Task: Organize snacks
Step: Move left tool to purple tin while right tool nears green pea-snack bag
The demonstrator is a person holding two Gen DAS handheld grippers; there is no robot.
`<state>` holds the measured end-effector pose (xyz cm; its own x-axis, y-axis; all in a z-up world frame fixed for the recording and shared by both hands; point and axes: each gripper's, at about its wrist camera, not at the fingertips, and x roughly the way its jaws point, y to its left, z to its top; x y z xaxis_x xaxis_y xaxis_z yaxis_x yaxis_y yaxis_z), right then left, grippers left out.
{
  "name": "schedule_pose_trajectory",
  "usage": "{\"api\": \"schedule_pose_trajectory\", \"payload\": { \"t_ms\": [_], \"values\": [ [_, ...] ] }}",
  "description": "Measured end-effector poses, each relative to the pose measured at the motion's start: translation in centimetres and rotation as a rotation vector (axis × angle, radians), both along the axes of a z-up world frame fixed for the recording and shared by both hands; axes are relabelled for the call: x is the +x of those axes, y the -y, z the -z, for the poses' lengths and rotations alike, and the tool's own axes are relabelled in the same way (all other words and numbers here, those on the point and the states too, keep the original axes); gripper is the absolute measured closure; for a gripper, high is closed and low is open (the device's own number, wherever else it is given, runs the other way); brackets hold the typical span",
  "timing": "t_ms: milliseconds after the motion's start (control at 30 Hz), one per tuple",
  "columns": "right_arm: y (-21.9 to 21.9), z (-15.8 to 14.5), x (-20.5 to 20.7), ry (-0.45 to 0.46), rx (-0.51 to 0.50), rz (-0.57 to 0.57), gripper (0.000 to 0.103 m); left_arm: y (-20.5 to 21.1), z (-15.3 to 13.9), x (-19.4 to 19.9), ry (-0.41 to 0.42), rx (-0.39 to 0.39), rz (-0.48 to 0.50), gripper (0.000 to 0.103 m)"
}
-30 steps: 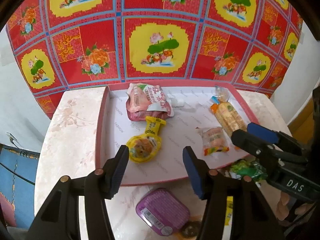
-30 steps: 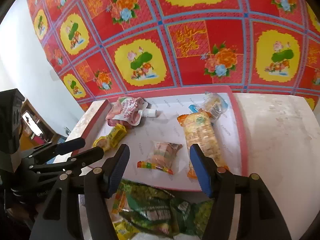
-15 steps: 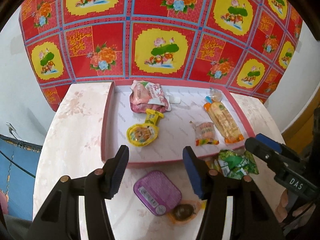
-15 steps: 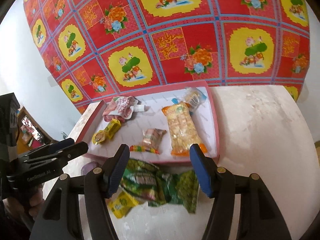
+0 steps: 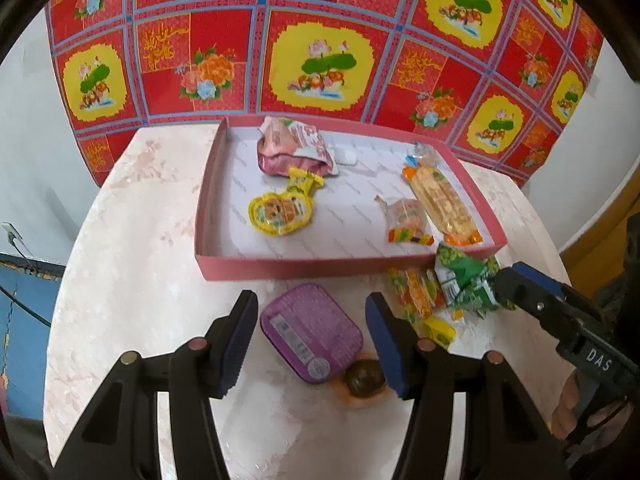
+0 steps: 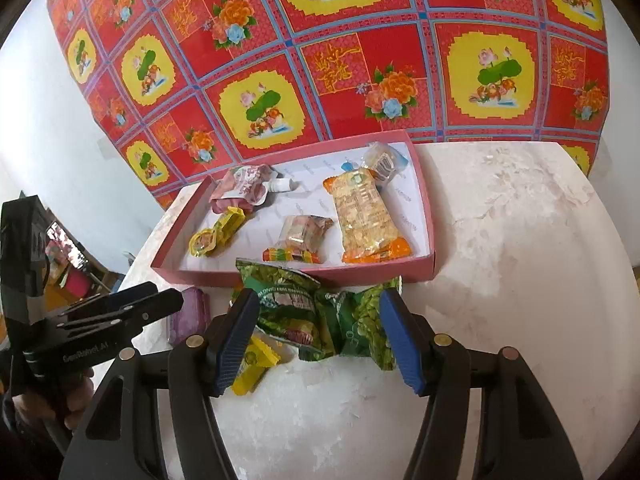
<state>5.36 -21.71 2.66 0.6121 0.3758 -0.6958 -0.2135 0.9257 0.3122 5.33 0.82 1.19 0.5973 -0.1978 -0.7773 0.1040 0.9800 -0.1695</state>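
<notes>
The fingers of the left gripper stand about half open, blue pads apart, gripping nothing. They hang over a purple flat tin that lies on the surface between them in the left wrist view; whether the pads touch the tin cannot be told. Just right of the tin's near corner sits a round brown sweet in an orange wrapper, close by the right finger.

The fingers of the right gripper are likewise about half open and empty. Between them, on the surface, lie crumpled green snack packets, and a small yellow packet lies beside the left finger, partly under it. No pad visibly presses on either.

Beyond both grippers a shallow pink tray rests on the pale marbled surface, with the green packets against its near wall. Inside the tray are a pink pouch with a white cap at the far left, a yellow wrapped snack just in front of it, a small clear-wrapped cake toward the right, and a long orange-ended cracker pack beside it, with a small clear packet at its far end. A red, flower-patterned cloth hangs behind.
</notes>
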Motion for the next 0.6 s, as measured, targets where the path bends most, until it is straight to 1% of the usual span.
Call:
{"api": "schedule_pose_trajectory", "payload": {
  "t_ms": [200, 467, 600],
  "values": [
    [-0.7, 0.1, -0.4, 0.003, -0.018, -0.018, 0.039, 0.3, 1.0, -0.4, -0.025, -0.01, 0.016, 0.044],
    [-1.3, 0.3, -0.5, 0.012, -0.043, -0.026, 0.039, 0.7, 1.2, -0.4, -0.01, 0.036, 0.023, 0.044],
    [-1.1, 0.2, -0.6, 0.017, -0.047, -0.023, 0.039, 0.5, 2.1, 0.1, -0.062, 0.029, 0.025, 0.043]
  ]
}}
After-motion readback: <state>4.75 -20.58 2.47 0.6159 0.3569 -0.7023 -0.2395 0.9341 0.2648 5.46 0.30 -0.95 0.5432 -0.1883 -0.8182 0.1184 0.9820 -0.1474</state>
